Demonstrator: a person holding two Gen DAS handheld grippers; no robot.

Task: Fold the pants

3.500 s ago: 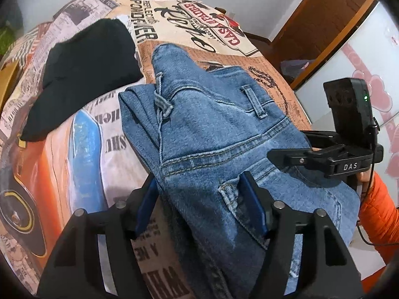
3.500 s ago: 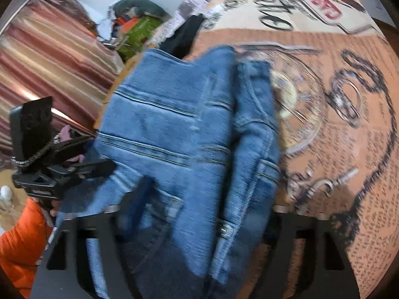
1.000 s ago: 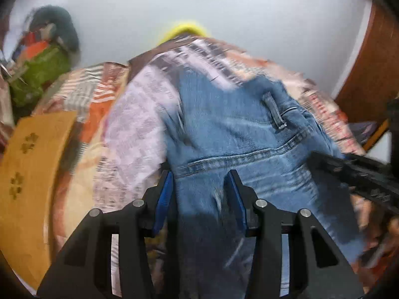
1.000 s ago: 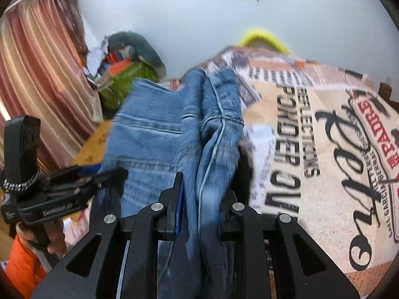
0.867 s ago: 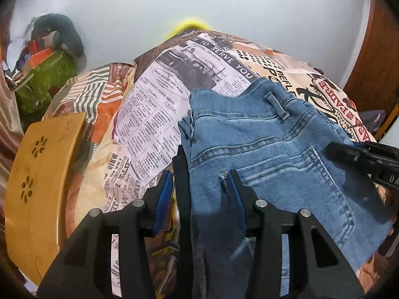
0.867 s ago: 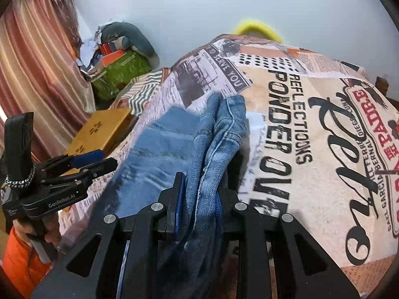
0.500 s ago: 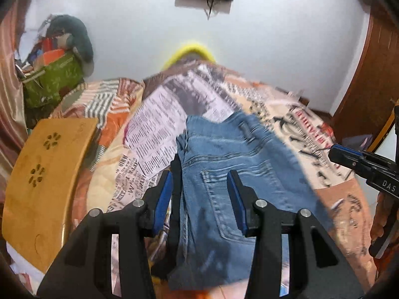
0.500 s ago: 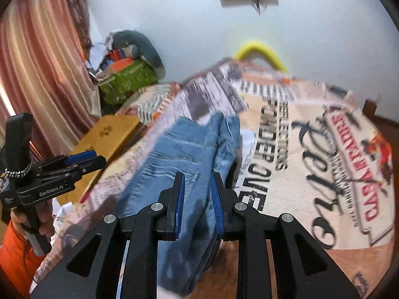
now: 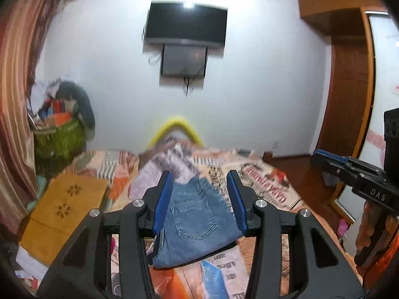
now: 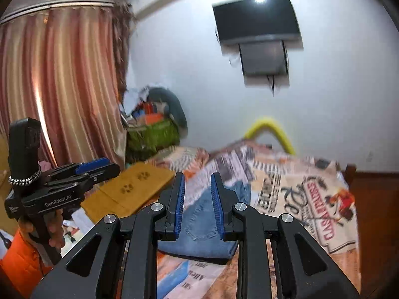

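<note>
The blue denim pants [image 9: 197,226] lie folded in a compact stack on the printed bedspread [image 9: 261,184], back pocket up. They also show in the right wrist view [image 10: 207,224]. My left gripper [image 9: 200,199] is open and empty, held above and back from the pants. My right gripper [image 10: 197,196] is open and empty, also raised clear of them. Each gripper shows at the edge of the other's view: the right one [image 9: 331,162], the left one [image 10: 99,167].
A wooden lap board [image 9: 62,211] lies at the bed's left edge. A green basket of clutter [image 9: 59,134] stands by the striped curtain [image 10: 62,87]. A TV [image 9: 185,25] hangs on the far wall. A wooden wardrobe [image 9: 349,99] is on the right.
Both grippers let go of the pants, opened and pulled up and back. The folded pants now rest on the bed, farther from both cameras.
</note>
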